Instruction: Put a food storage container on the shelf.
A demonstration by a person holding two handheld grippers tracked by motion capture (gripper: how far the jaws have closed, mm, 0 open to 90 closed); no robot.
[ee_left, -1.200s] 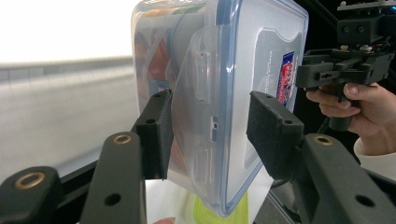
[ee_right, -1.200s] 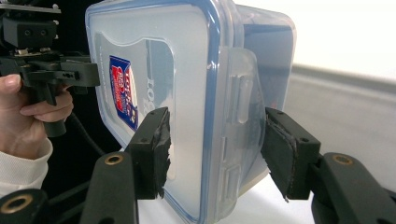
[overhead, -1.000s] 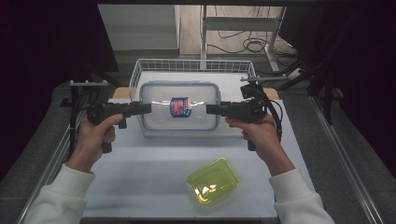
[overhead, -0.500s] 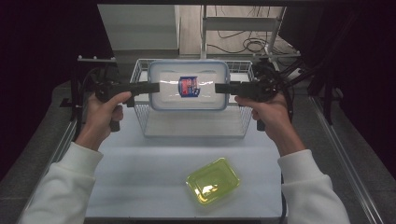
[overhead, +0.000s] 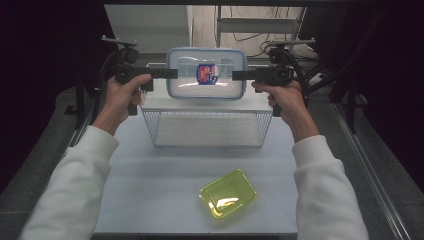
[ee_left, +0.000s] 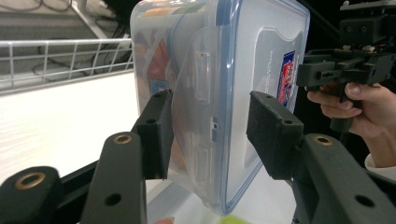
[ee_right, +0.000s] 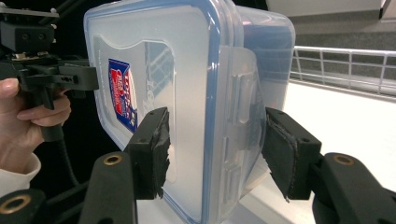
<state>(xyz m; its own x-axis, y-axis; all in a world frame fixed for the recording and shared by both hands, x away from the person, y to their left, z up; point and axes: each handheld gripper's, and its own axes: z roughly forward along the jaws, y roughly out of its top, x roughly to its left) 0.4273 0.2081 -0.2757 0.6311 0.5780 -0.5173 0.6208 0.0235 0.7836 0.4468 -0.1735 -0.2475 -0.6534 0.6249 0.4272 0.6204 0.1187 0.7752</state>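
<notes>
My left gripper (overhead: 172,73) and right gripper (overhead: 237,75) clamp the lidded container's (overhead: 205,73) short ends | long axis level between them | wire basket (overhead: 205,125) directly below

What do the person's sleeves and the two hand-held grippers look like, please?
Both forearms wear white long sleeves. The left hand-held gripper and right hand-held gripper are matt black, each with a pistol-style handle, a boxy body and two flat bar-like jaws. The jaws carry brass-coloured rivets and thick black pads, those of the right one frayed at the edges. Black cables trail from the bodies.
</notes>
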